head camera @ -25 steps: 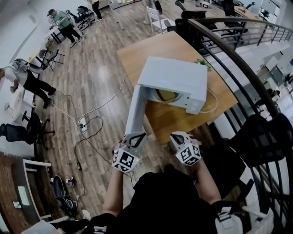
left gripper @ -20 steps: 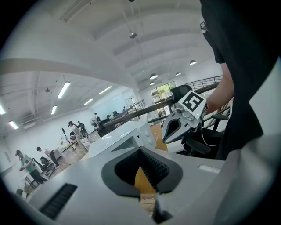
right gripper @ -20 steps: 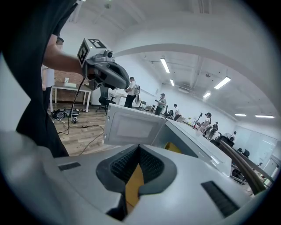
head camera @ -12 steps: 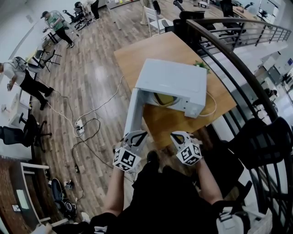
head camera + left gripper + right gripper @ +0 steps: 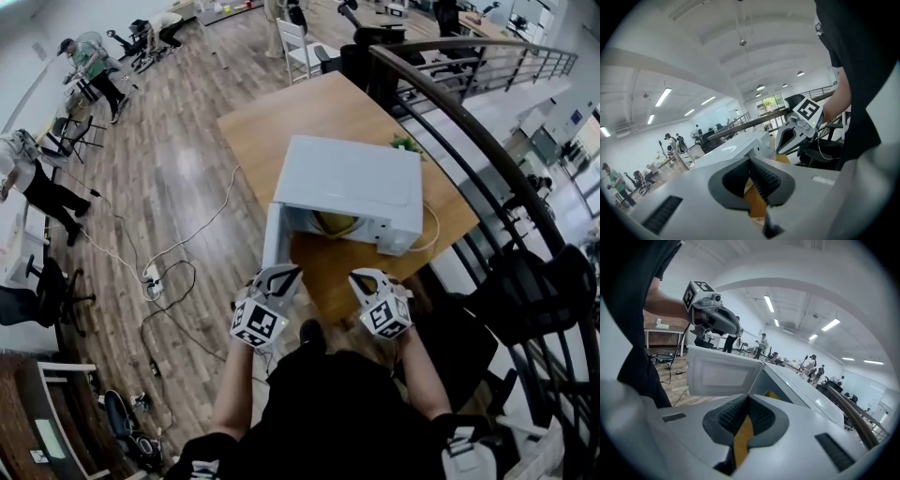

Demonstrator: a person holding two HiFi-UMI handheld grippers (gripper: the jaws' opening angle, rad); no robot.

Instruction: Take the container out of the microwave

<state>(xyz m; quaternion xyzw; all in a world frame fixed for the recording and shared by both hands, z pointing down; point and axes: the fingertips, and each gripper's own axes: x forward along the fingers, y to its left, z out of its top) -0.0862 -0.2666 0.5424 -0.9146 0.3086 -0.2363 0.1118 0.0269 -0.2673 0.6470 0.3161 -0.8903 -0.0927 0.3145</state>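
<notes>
Little has changed in a second: the microwave [image 5: 352, 183] door [image 5: 273, 246] still stands open, left tongs [image 5: 278, 277] and right tongs [image 5: 364, 278] still hover closed and empty at the desk [image 5: 291, 117] edge, and the yellow container [image 5: 335, 223] remains inside, so removal seems not yet begun

Head overhead, both gripper views facing microwave [image 5: 352, 192]

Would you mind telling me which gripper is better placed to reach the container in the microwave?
Right. The right gripper faces the yellow container inside the microwave; the left gripper sits at the edge of the open door.
</notes>
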